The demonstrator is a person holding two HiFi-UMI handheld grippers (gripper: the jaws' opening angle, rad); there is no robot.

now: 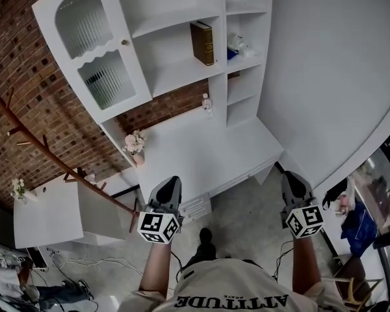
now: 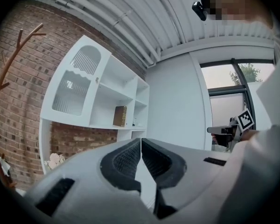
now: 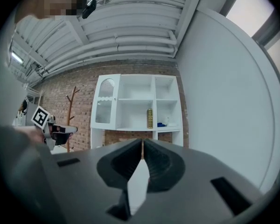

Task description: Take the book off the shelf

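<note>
A brown book (image 1: 203, 43) stands upright on the middle shelf of the white shelf unit (image 1: 175, 77), against the divider; the left gripper view also shows the book (image 2: 120, 116), and the right gripper view shows the book (image 3: 150, 118) far off. My left gripper (image 1: 169, 186) and right gripper (image 1: 292, 183) hang low in front of the desk, well short of the shelf. In each gripper view the jaws meet with nothing between them: left gripper (image 2: 141, 140), right gripper (image 3: 143, 142).
A white desk top (image 1: 201, 151) juts out under the shelves, with a small bottle (image 1: 207, 104) and a flower vase (image 1: 135, 144) on it. The cabinet door (image 1: 91, 47) is at left. A wooden coat rack (image 1: 58, 161) and brick wall stand left; blue and white items (image 1: 237, 44) lie right of the book.
</note>
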